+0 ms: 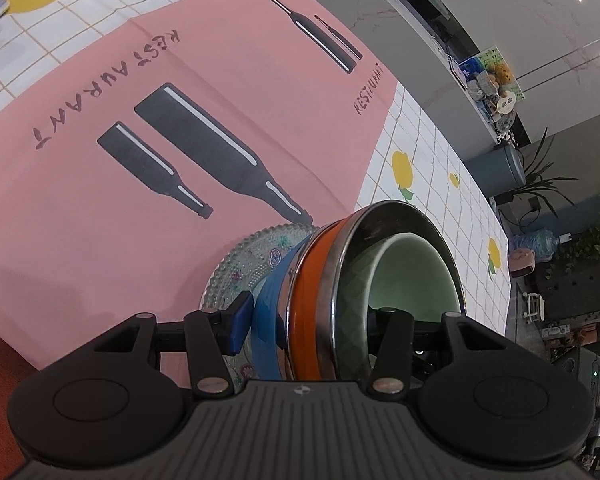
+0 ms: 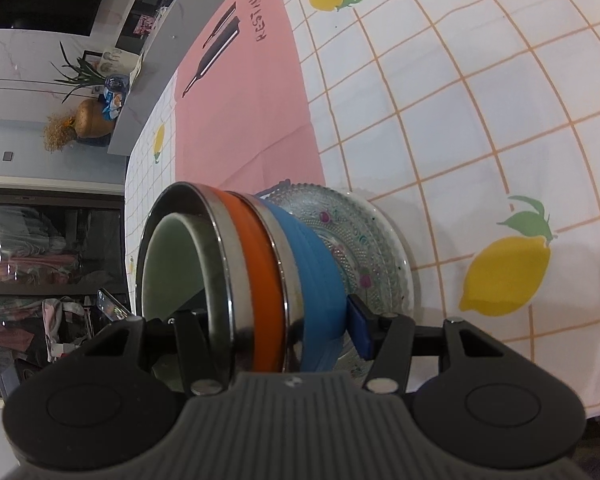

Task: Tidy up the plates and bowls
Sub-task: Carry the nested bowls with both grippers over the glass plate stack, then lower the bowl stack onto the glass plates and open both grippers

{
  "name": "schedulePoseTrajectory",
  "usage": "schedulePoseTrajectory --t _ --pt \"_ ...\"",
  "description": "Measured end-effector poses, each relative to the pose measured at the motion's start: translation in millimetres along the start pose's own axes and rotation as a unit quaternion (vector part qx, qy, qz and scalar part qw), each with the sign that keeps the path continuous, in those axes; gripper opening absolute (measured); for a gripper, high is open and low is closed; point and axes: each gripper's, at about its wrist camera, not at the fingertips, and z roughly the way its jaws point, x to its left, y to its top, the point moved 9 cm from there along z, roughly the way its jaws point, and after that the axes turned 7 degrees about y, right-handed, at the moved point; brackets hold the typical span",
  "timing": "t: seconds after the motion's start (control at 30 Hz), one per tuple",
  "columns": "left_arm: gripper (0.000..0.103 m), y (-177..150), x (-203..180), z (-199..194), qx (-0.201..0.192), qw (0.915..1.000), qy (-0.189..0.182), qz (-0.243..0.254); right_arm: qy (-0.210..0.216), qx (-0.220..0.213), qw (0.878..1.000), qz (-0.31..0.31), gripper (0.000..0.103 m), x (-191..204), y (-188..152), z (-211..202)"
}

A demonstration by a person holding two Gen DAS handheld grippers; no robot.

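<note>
Left wrist view: a nested stack of bowls [image 1: 340, 280] stands on a patterned glass plate [image 1: 244, 264] on the table. In this rolled frame the stack's axis runs sideways, mouths opening to the right — a pale green bowl [image 1: 416, 276] sits innermost, inside a steel bowl with an orange band [image 1: 310, 300], which sits in one with a blue band [image 1: 270, 308]. The left gripper [image 1: 312, 320] straddles the stack about half open: its blue-padded finger [image 1: 239, 320] lies against the blue band, and the other finger [image 1: 392, 332] reaches inside the green bowl. It seems to clamp the stack's wall, though the contact inside is hidden. The plate rests at the edge of a pink placemat [image 1: 180, 120] printed with dark bottles and the word "RESTAURANT".

Right wrist view: the same stack [image 2: 252, 272] has its mouths to the left, and the glass plate [image 2: 364, 240] lies on a white plate [image 2: 406, 264]. The right gripper [image 2: 272, 328] is likewise half open — blue pad [image 2: 358, 328] on the blue band [image 2: 316, 280], other finger [image 2: 188, 340] inside the rim. The lemon-print checked tablecloth [image 2: 480, 100] lies under the pink placemat [image 2: 240, 112].
</note>
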Motion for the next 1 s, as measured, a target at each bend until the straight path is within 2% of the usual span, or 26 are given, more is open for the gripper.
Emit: schedulePoseTrajectory --t 0.2,0.27,0.43,0.67,0.8,0.83,0.87,0.9,0.93,1.0 --pt "0.058 1 3 2 0.009 0.9999 -0.002 -0.009 -0.015 0.005 1.000 -0.017 0.056 3 0 2" --pt "0.058 3 1 0 0.000 1.0000 0.000 0.000 -0.020 0.009 0.999 -0.024 0.059 5 -1 4" --pt "0.059 6 -4 -4 -0.014 0.9998 0.005 0.016 -0.043 0.013 0.997 -0.055 0.060 10 -3 5" --pt "0.063 9 -10 -17 -0.038 0.9970 0.032 0.059 -0.059 -0.005 0.994 -0.089 0.060 18 0 -9" --pt "0.062 8 -13 -24 -0.048 0.9939 0.050 0.085 -0.064 -0.034 0.990 -0.125 0.059 31 4 -24" --pt "0.061 7 -13 -25 -0.047 0.9932 0.057 0.090 -0.066 -0.040 0.988 -0.133 0.057 34 5 -28" --pt "0.056 7 -13 -26 -0.045 0.9928 0.060 0.093 -0.070 -0.044 0.987 -0.137 0.049 36 7 -31" --pt "0.051 6 -14 -26 -0.043 0.9930 0.058 0.093 -0.077 -0.046 0.986 -0.138 0.046 38 8 -33" --pt "0.041 5 -15 -27 -0.041 0.9936 0.053 0.092 -0.084 -0.047 0.986 -0.138 0.039 38 9 -35" --pt "0.039 4 -18 -26 -0.038 0.9931 0.055 0.096 -0.093 -0.049 0.985 -0.138 0.035 36 10 -35"
